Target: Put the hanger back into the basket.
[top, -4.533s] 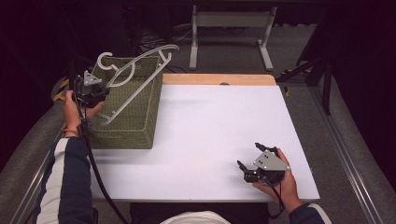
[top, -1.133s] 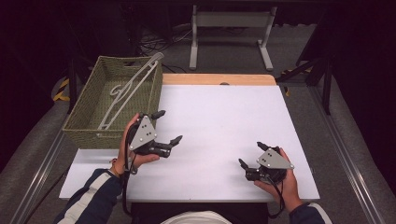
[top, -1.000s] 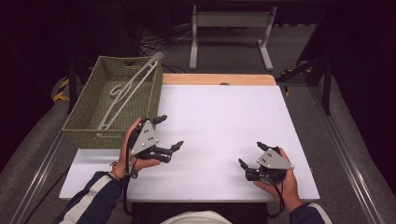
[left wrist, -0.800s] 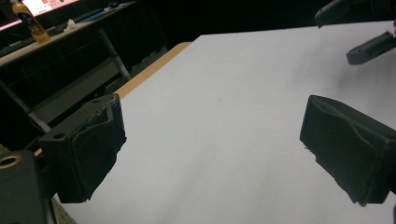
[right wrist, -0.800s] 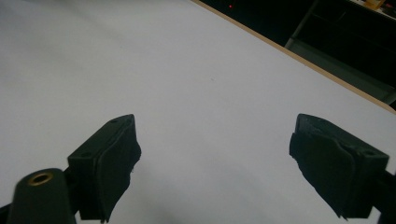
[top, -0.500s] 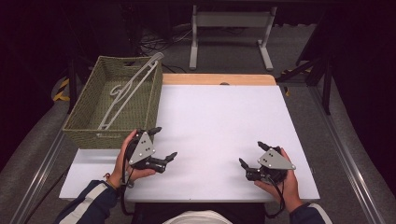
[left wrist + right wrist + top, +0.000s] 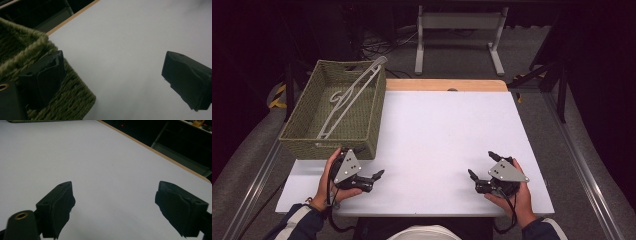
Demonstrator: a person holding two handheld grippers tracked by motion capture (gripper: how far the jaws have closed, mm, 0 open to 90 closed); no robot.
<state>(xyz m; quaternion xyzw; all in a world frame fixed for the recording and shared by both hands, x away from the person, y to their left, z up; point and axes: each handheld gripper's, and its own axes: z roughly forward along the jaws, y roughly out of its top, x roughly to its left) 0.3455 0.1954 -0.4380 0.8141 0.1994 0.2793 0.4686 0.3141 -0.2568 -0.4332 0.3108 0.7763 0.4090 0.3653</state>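
A green woven basket point(image 7: 307, 132) stands at the table's left side, with a white clothes hanger point(image 7: 351, 96) lying slantwise in it, its top end resting over the far rim. My left gripper point(image 7: 372, 161) rests low on the white table point(image 7: 442, 125), just in front of the basket's near right corner, open and empty. In the left gripper view the basket point(image 7: 75, 100) lies behind the left jaw, and the left gripper point(image 7: 112, 75) holds nothing. My right gripper point(image 7: 481, 163) sits at the near right, open and empty, as the right gripper view point(image 7: 116, 205) confirms.
A wooden strip point(image 7: 444, 85) runs along the table's far edge. Beyond it stands a grey metal frame point(image 7: 457, 30) on the floor. The white table surface point(image 7: 100, 157) stretches ahead of the right gripper. Metal rails point(image 7: 582, 170) run along both sides.
The left gripper let go of the hanger, which now lies in the basket, then drew back toward the near edge and lower. The right gripper has stayed in place.
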